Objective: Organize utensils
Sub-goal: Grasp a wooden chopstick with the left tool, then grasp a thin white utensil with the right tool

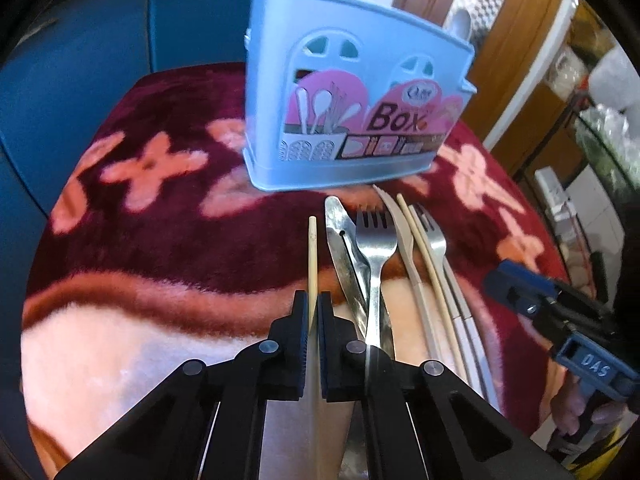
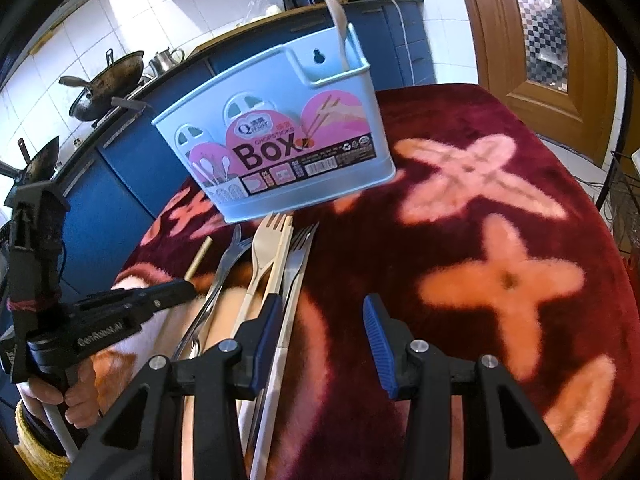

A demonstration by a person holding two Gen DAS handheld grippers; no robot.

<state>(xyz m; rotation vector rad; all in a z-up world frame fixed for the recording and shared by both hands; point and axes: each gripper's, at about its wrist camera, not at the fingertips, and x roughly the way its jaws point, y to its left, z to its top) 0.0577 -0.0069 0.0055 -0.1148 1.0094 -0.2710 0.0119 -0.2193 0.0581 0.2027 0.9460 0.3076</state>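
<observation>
1. In the left wrist view the left gripper (image 1: 314, 312) sits at bottom centre, its jaws pinched tight on a single pale chopstick (image 1: 313, 252) that runs straight up the frame from between the pads.
2. Just right of that chopstick lies the rest of the cutlery on the fuzzy maroon blanket (image 1: 160, 220) with pink flower shapes — a steel knife (image 1: 340, 236), a steel fork (image 1: 374, 248) lying over it, a beige plastic knife (image 1: 402, 232), a second chopstick (image 1: 420, 240) and another steel fork (image 1: 436, 240) on the far side.
3. The light blue utensil holder (image 1: 352, 92), labelled "Box", stands upright in the upper middle of the frame, just beyond the tips of the cutlery.
4. In the right wrist view the right gripper (image 2: 320, 320) is at bottom centre with its blue-padded fingers (image 2: 376, 332) standing partly apart and nothing between them — the left one rests beside the cutlery handles.
5. There the holder (image 2: 280, 148) appears at upper centre with a beige spoon (image 2: 340, 20) standing in its right-hand compartment.
6. A beige plastic fork (image 2: 268, 248) lies among the pile just below the holder.
7. At lower left of that view a hand (image 2: 76, 396) grips the left tool's handle; a dark wok (image 2: 108, 80) sits on the blue counter at upper left.
</observation>
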